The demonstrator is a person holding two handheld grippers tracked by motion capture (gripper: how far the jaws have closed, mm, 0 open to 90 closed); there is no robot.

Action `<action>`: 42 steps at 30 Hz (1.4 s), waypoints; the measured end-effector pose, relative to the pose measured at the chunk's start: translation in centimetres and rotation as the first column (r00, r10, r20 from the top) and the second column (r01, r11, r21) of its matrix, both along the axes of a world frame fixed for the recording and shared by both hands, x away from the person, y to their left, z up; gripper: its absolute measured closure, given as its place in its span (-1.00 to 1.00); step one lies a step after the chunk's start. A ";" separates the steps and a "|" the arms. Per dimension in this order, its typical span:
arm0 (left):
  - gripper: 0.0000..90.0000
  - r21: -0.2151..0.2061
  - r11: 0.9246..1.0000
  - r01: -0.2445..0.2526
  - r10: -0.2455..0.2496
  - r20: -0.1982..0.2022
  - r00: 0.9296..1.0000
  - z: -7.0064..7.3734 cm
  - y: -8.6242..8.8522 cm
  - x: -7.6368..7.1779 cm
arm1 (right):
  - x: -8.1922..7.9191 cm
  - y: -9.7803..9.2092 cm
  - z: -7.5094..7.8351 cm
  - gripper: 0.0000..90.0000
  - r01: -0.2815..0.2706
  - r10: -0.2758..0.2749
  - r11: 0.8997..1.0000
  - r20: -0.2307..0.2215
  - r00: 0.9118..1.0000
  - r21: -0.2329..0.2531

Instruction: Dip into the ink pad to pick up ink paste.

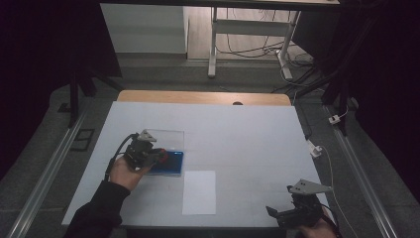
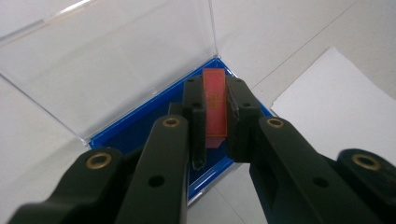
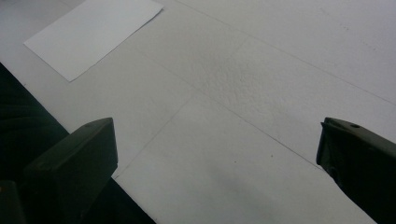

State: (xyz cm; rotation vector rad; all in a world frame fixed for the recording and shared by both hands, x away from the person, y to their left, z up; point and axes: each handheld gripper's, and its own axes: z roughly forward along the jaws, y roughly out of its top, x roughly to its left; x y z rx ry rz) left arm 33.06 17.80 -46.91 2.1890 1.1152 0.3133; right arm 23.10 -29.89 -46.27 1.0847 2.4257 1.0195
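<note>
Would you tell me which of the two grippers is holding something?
The left gripper: its jaws clamp a red block; the right gripper gapes empty.

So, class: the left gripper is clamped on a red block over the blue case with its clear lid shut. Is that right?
Not quite: the clear lid stands open, as the left gripper view shows. The left gripper does clamp the red block over the blue case.

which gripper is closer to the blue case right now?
Left. The left gripper is over the open blue case, shut on a red block. The right gripper is open, far off at the table's near right corner.
</note>
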 end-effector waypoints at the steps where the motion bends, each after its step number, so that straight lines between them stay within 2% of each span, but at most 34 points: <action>1: 0.78 0.006 1.000 0.001 -0.001 -0.003 1.000 -0.1 0.0 0.1 | 0.0 0.0 0.0 -1.00 0.000 0.000 1.000 0.001 1.000 0.002; 7: 0.78 -0.001 1.000 -0.018 0.018 -0.032 0.999 -1.0 0.3 0.7 | 0.0 0.1 0.0 -1.00 -0.002 0.002 1.000 0.000 1.000 -0.002; 15: 0.78 0.008 1.000 -0.011 0.012 -0.062 0.998 -1.8 0.1 1.2 | 0.0 0.1 0.0 -1.00 -0.003 0.003 1.000 -0.002 1.000 -0.008; 22: 0.78 0.060 0.998 -0.006 0.010 -0.071 0.997 -2.3 -0.5 1.3 | 0.0 0.1 0.0 -1.00 -0.003 0.003 1.000 -0.004 1.000 -0.012; 24: 0.78 0.059 0.998 -0.010 0.014 -0.071 0.997 -2.4 -0.5 1.3 | 0.0 0.1 0.0 -1.00 -0.005 0.005 1.000 -0.004 1.000 -0.015; 30: 0.79 0.066 0.998 -0.023 0.028 -0.071 0.997 -2.5 -0.8 1.2 | 0.0 0.2 -0.1 -1.00 -0.005 0.005 1.000 -0.004 1.000 -0.016; 35: 0.79 0.079 0.996 -0.027 0.032 -0.053 0.998 -2.6 -1.1 1.0 | 0.0 0.2 -0.1 -1.00 -0.005 0.005 1.000 -0.004 1.000 -0.017; 42: 0.79 0.119 0.993 -0.016 0.017 -0.014 1.000 -2.6 -1.6 0.5 | 0.1 0.3 -0.1 -1.00 -0.005 0.005 1.000 -0.005 1.000 -0.022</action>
